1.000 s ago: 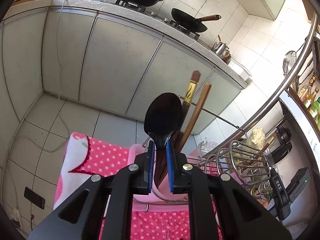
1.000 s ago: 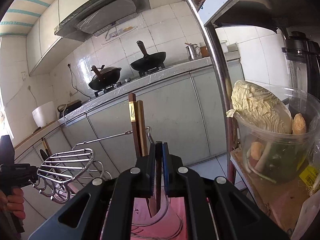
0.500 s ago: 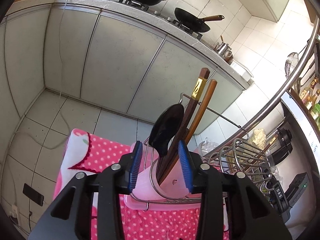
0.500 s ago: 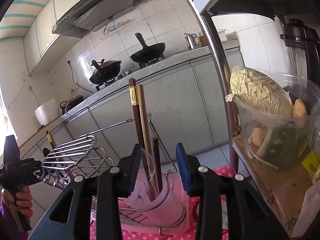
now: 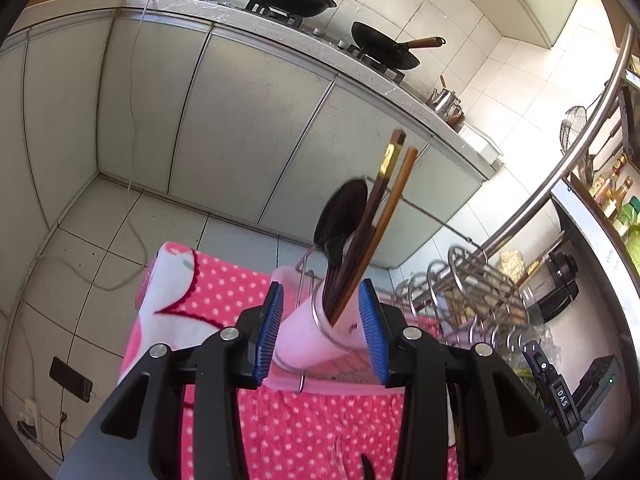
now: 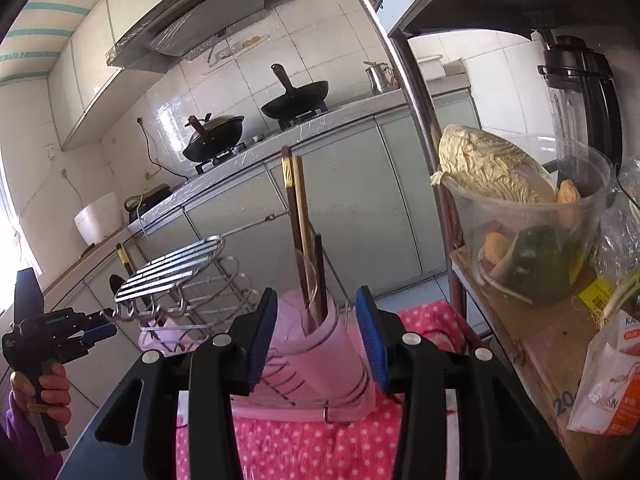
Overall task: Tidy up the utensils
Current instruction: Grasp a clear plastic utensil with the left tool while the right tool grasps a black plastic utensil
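In the left wrist view a pink cup (image 5: 308, 336) holds a black spoon (image 5: 340, 216) and two long chopsticks (image 5: 384, 208). My left gripper (image 5: 322, 332) is open just short of it, its blue pads clear of the cup. In the right wrist view a second pink cup (image 6: 320, 344) holds two chopsticks (image 6: 298, 208) and a shorter dark stick (image 6: 319, 272). The jaws of my right gripper (image 6: 316, 336) are opening in front of this cup, and the pads touch nothing. The left gripper (image 6: 100, 328) also shows at far left, held in a hand (image 6: 40, 392).
A chrome wire rack (image 5: 472, 292) (image 6: 180, 272) stands between the two cups on a pink dotted towel (image 5: 320, 432). A steel pole (image 6: 416, 92) and a shelf with a clear bowl of cabbage (image 6: 520, 216) are at right. Cabinets and woks lie beyond.
Both grippers opened and drew back. The left let go of the black spoon, the right let go of the dark stick; both utensils now stand in their cups.
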